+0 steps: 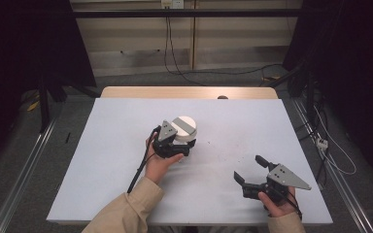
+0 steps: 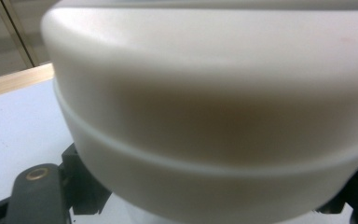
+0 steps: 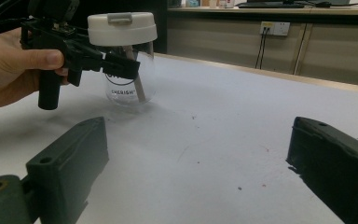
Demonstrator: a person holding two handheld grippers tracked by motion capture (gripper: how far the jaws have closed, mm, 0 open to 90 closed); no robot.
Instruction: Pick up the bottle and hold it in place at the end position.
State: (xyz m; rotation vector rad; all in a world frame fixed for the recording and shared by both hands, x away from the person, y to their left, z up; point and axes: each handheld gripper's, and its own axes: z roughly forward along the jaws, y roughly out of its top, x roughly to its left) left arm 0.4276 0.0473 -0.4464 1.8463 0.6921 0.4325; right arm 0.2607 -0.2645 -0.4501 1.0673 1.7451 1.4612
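Standing near the middle of the white table (image 1: 102,160): one clear rounded jar (image 3: 129,79) with a smooth white lid (image 1: 184,127), clamped just under the lid by the left gripper (image 1: 184,145). Right gripper (image 1: 250,170): matte black jaws spread wide, empty, near the table's front edge.

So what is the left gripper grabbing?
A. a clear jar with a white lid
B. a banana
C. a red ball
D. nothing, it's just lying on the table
A: in the right gripper view the left gripper has its jaws closed around the clear jar just under its white lid, while the right gripper sits open and apart.
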